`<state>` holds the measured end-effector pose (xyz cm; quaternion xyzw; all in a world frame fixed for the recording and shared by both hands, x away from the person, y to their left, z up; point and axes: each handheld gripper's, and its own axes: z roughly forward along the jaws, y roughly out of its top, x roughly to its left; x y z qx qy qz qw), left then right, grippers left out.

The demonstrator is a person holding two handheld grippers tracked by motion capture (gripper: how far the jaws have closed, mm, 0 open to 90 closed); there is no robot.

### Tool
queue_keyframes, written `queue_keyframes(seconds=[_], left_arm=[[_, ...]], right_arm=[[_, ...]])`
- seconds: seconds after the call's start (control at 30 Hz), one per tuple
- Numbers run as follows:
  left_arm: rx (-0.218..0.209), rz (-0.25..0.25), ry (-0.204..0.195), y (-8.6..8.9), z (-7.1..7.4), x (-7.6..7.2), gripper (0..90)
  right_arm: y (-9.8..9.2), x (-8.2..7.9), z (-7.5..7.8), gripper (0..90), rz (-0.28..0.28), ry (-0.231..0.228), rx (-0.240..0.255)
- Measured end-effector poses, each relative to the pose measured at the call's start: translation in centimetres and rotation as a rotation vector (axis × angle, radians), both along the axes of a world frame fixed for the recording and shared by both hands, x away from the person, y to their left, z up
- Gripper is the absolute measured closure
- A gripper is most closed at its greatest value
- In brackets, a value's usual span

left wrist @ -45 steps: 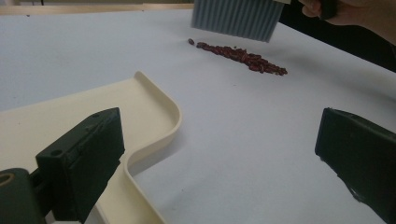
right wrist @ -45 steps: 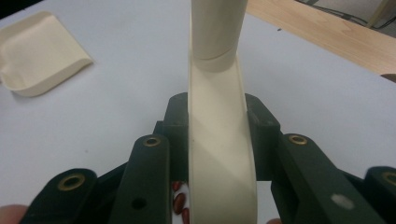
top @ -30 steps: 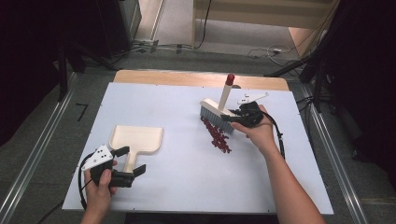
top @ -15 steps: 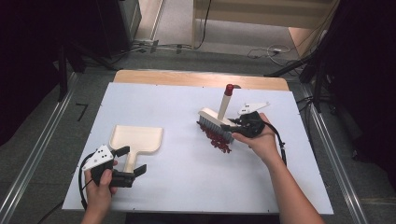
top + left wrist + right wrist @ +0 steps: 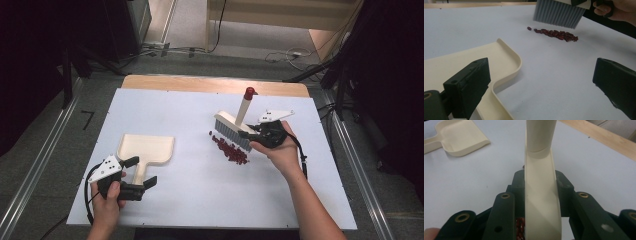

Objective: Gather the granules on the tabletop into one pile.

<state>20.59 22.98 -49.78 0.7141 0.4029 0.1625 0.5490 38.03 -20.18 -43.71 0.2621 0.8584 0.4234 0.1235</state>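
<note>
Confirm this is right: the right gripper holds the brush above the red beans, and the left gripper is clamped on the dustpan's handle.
One thing is wrong: the left gripper is not clamped on the dustpan. The left gripper view shows its jaws wide open, the handle beside one jaw, ungripped. The rest holds: the right gripper holds the brush above the red beans.

Bare table (image 5: 200, 200) between dustpan (image 5: 147, 148) and beans (image 5: 230, 149), brush (image 5: 234, 129) blocking beans' far side

Left gripper (image 5: 140, 175) jaws wide apart; right gripper (image 5: 248, 134) jaws clamped
</note>
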Motion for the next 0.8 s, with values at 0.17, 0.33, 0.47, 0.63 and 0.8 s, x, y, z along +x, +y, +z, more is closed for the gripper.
queue_keyframes(seconds=[0.17, 0.33, 0.47, 0.63, 0.8], left_arm=[[0.004, -0.003, -0.002, -0.1, 0.0, 0.0, 1.6], [0.001, -0.004, -0.002, 0.1, 0.0, -0.1, 1.6], [0.004, -0.002, 0.002, 0.2, -0.1, -0.1, 1.6], [0.001, 0.001, 0.004, 0.1, -0.1, -0.1, 1.6], [0.002, -0.003, 0.000, -0.1, 0.0, -0.1, 1.6]], right_arm=[[1.5, 1.2, 0.0, 65.0, 0.021, -0.024, -0.026], [2.2, 2.8, -1.3, 65.0, 0.009, -0.016, -0.060], [1.9, 3.0, -1.8, 65.0, 0.021, -0.005, -0.042], [2.2, 2.1, -1.6, 65.1, 0.084, 0.006, -0.066], [2.0, 1.4, -1.3, 65.1, 0.123, 0.026, -0.075]])
